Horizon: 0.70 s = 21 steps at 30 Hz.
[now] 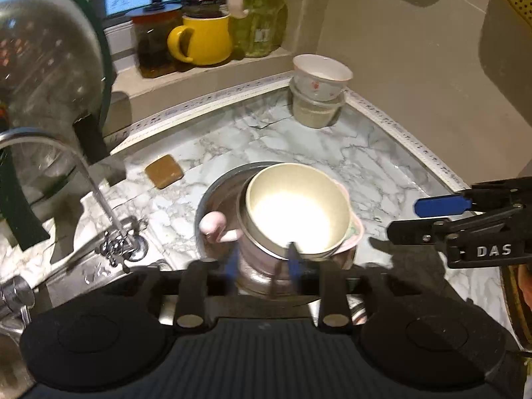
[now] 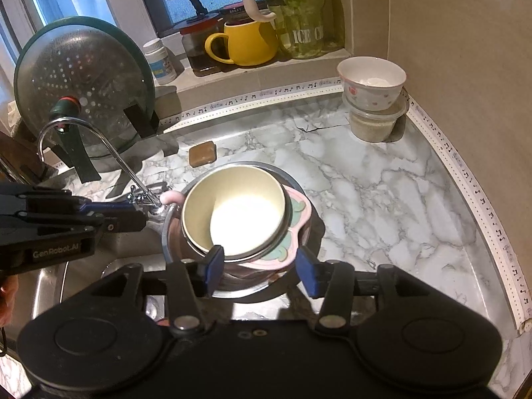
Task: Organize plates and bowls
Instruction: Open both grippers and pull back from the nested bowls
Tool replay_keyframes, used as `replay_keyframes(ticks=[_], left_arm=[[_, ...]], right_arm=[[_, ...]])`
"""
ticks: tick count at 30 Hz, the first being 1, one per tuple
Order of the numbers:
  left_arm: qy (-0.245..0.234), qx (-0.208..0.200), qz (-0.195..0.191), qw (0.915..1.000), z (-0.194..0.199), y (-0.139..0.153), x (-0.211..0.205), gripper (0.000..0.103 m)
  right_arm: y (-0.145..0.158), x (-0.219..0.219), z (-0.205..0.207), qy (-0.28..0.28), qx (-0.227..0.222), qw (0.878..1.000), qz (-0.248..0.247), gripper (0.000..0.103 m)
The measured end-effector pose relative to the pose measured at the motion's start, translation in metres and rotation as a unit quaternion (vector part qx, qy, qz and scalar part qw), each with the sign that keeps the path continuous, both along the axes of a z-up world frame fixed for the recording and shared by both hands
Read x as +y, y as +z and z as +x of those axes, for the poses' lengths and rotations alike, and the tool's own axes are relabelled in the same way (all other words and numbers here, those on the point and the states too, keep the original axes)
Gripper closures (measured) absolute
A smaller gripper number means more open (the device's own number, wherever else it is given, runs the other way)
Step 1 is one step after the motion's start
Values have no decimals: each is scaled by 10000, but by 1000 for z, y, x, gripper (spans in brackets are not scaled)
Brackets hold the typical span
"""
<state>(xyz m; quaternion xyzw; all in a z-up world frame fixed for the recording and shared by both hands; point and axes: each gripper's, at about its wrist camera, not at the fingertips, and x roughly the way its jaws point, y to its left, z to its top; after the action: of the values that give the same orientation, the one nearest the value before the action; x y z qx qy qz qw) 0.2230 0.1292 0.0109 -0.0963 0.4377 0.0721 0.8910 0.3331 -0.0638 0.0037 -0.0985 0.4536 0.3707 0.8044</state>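
Note:
A cream bowl (image 1: 294,207) sits on top of a stack: a pink plate (image 2: 299,212) under it, all inside a wide steel bowl (image 1: 216,193) on the marble counter. My left gripper (image 1: 287,259) is shut on the cream bowl's near rim. In the right wrist view the cream bowl (image 2: 236,214) is straight ahead, and my right gripper (image 2: 259,266) is open with its blue pads on either side of the stack's near edge. A floral bowl (image 2: 372,88) sits on a lidded tub at the back corner.
A tap (image 2: 109,153) arcs over the sink on the left. A colander and glass lid (image 2: 83,83) lean at the back left. A yellow mug (image 2: 246,43) and jars stand on the window sill. A brown sponge (image 2: 202,153) lies behind the stack.

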Motion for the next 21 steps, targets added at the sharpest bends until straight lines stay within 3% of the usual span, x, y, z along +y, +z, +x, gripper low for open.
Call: replay_keyframes(ticks=[1, 3, 16, 21], left_arm=[[62, -30, -6, 10000, -1, -2, 1, 34], [189, -115, -34, 9997, -6, -7, 3, 25], [278, 46, -188, 9994, -21, -29, -5, 25], [361, 60, 159, 9992, -19, -39, -10, 25]], right_arm=[[-2, -1, 1, -12, -1, 10000, 1, 48], [-5, -3, 3, -17, 3, 10000, -3, 44], [-19, -19, -7, 217, 33, 9998, -7, 23], [-23, -22, 0, 205, -105, 9997, -6, 17]])
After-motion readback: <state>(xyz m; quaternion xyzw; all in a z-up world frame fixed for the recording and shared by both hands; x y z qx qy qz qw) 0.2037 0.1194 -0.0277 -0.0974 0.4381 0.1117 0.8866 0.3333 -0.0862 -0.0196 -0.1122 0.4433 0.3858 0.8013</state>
